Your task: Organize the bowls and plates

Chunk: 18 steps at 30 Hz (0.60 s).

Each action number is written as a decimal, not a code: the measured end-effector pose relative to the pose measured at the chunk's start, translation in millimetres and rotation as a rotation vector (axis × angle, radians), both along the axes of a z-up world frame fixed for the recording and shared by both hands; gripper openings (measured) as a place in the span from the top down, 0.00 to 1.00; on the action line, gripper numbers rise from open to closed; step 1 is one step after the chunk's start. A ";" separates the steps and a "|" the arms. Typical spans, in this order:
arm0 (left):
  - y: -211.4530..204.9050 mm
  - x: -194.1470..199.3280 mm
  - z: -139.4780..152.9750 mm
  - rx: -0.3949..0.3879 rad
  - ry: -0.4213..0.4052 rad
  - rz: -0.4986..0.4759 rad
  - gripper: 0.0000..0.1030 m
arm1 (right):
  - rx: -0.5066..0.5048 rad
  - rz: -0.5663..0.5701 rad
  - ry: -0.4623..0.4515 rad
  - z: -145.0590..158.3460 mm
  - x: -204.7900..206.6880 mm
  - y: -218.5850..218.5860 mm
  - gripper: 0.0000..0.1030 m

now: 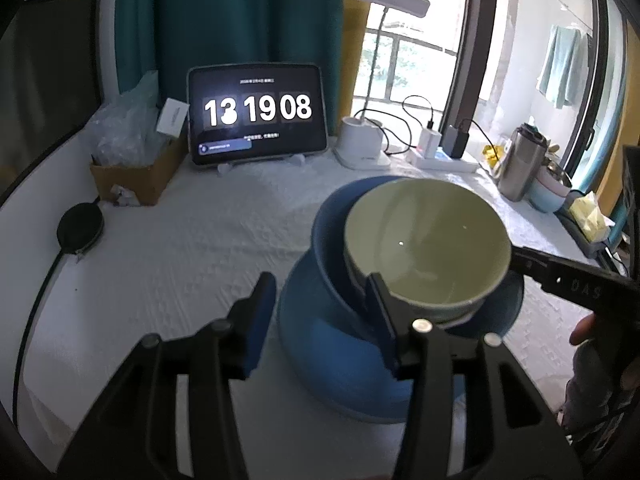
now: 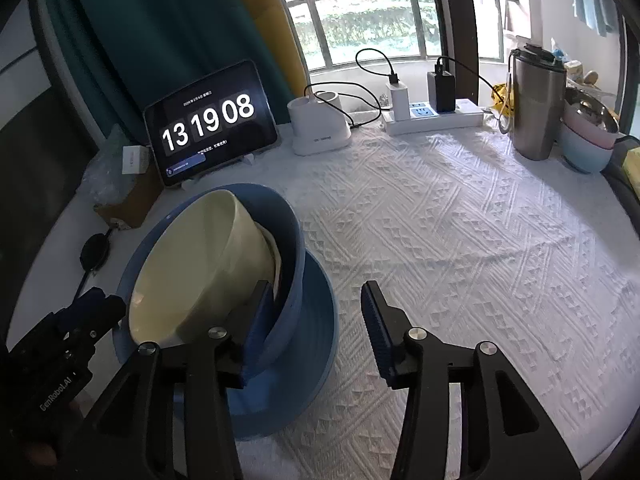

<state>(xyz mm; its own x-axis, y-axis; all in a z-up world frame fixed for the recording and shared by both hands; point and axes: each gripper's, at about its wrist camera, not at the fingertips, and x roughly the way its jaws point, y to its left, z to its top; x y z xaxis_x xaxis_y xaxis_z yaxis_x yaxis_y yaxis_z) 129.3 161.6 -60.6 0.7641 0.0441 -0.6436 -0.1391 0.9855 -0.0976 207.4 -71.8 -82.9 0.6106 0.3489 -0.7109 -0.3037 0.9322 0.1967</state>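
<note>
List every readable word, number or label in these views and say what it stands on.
"13 19 08": tablet screen, large clock digits.
"GenRobot.AI": body of the left gripper, seen from the right wrist view.
"DAS": partial lettering on the right gripper, rest cut off.
Small lines above and below the tablet's digits: too small to read.
White box label and lamp base marking: blurred.

We are reading "13 19 08" in large white digits on the tablet point(image 2: 210, 124). We are also making out "GenRobot.AI" printed along the left gripper point(image 2: 86, 312), seen from the right wrist.
</note>
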 end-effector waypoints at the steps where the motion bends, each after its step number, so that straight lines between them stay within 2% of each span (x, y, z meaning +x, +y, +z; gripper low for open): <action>1: -2.3 -1.9 0.4 0.000 -0.003 -0.004 0.53 | 0.000 0.002 -0.003 0.8 -2.4 -0.7 0.52; 8: -13.4 -16.3 6.3 0.000 -0.026 -0.024 0.49 | 0.003 0.013 -0.026 6.3 -18.6 -6.9 0.51; 13: -22.1 -26.9 10.9 -0.011 -0.043 -0.043 0.37 | 0.002 0.010 -0.042 11.8 -30.6 -12.1 0.51; 18: -39.1 -39.0 15.3 0.020 -0.058 -0.092 0.35 | 0.003 -0.003 -0.057 18.4 -42.2 -18.9 0.51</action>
<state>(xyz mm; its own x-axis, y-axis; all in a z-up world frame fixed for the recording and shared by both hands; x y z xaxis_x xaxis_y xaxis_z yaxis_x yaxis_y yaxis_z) 90.4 122.5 -45.3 0.8011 -0.0161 -0.5983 -0.0423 0.9956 -0.0834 165.2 -90.7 -64.5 0.6512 0.3491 -0.6738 -0.3115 0.9326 0.1822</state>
